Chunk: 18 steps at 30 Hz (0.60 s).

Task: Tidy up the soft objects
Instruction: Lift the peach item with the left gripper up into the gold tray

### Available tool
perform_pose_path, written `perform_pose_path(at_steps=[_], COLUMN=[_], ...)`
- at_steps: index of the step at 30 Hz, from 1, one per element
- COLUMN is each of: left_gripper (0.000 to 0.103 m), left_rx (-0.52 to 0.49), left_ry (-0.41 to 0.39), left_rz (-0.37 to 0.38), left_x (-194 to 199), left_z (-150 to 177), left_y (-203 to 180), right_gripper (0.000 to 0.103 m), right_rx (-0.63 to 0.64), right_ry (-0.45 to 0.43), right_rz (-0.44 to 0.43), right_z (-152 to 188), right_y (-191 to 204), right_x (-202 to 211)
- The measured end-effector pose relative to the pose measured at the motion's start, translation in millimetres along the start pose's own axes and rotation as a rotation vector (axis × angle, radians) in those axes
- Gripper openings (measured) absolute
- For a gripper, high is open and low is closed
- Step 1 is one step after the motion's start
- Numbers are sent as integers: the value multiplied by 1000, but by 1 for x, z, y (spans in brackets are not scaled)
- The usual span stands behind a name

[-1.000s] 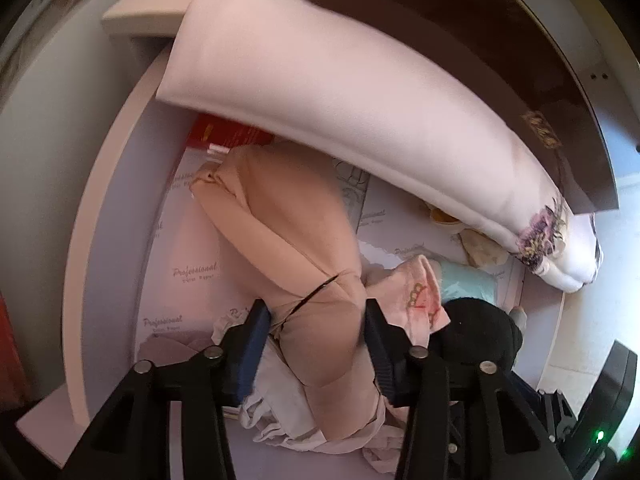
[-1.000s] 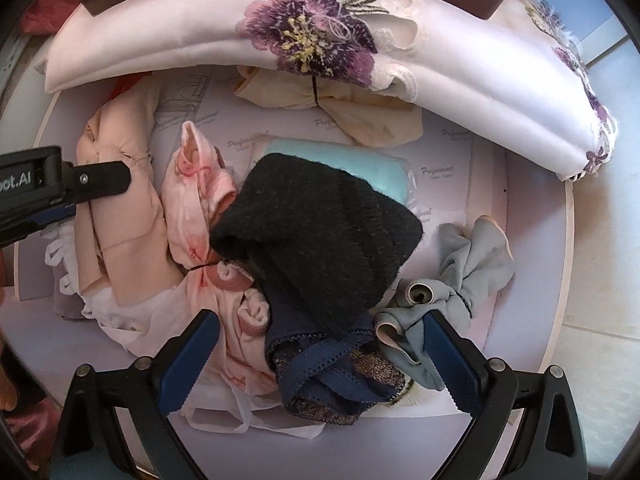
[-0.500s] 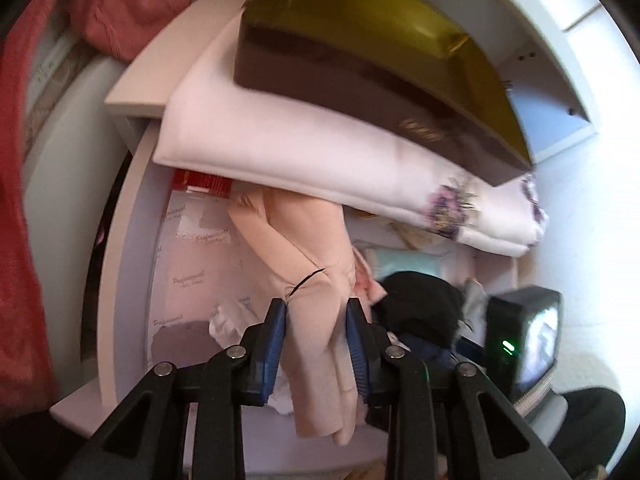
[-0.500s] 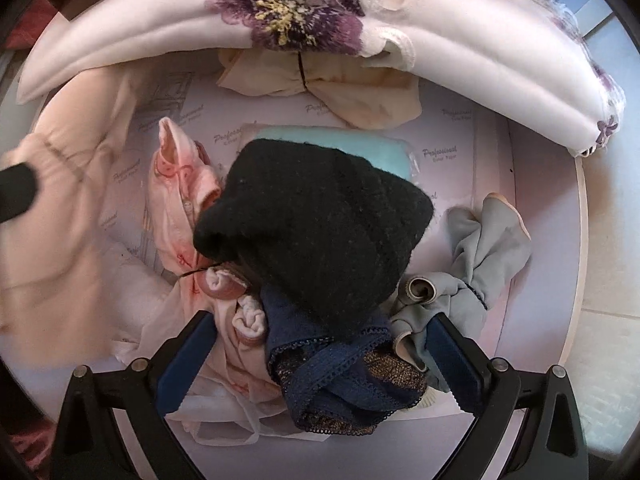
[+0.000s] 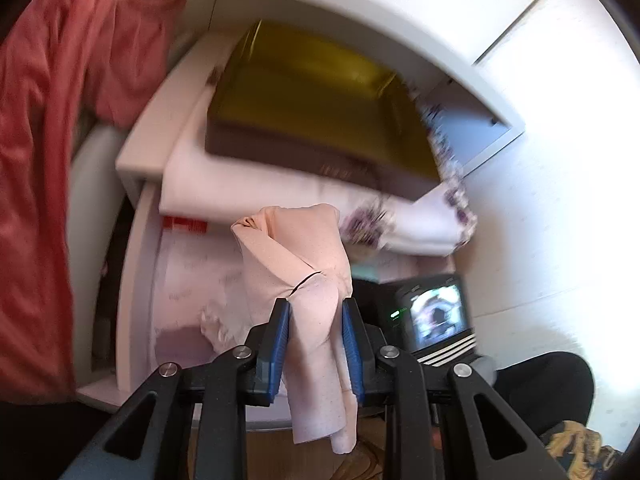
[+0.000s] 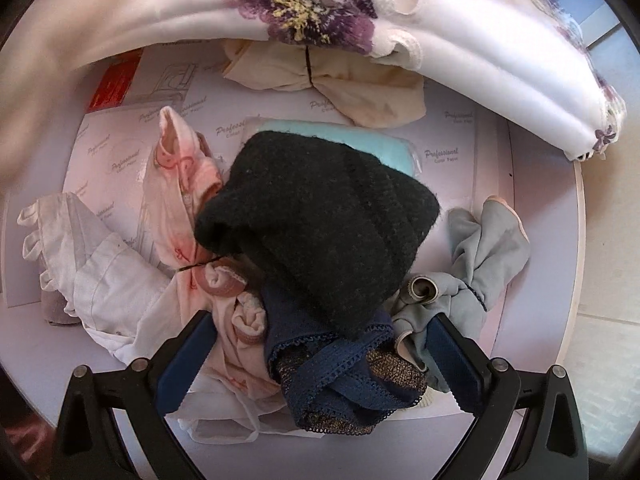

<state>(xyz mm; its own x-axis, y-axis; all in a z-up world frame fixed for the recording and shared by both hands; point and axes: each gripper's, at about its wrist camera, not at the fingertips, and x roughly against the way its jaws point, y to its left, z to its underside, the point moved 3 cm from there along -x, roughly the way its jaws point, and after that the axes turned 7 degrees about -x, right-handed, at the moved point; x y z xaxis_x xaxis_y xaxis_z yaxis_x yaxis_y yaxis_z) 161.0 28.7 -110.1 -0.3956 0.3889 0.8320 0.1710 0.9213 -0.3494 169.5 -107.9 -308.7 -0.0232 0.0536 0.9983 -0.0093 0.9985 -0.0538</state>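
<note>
Our left hand-held gripper has just been closing and pinches the limp, light peach garment near its tied middle, hanging below the embroidered cloth; our right hand-held gripper gapes empty.

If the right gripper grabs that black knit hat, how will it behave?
The black knit hat will probably sag and fold, being slumped soft knit. It looks light. It lies over the navy lace garment, which may get dragged along.
</note>
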Motion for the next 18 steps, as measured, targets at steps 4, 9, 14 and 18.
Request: perform_pose_path(at_steps=[4, 9, 14, 18], left_gripper=[25, 25, 25, 25], left_rx=[-26, -81, -120, -141], left_ry=[-81, -157, -177, -151], left_rz=[16, 12, -32, -72], left_x=[27, 48, 36, 9], left_z=[-24, -74, -131, -163], left_y=[-8, -15, -7, 2], right_gripper=[103, 103, 103, 103], right_rx=[1, 2, -3, -4], right_ry=[2, 3, 4, 7], right_rz=[2, 6, 8, 10], right_z=[-1, -1, -2, -3], right_y=[0, 1, 7, 7], right_x=[-1, -1, 0, -1])
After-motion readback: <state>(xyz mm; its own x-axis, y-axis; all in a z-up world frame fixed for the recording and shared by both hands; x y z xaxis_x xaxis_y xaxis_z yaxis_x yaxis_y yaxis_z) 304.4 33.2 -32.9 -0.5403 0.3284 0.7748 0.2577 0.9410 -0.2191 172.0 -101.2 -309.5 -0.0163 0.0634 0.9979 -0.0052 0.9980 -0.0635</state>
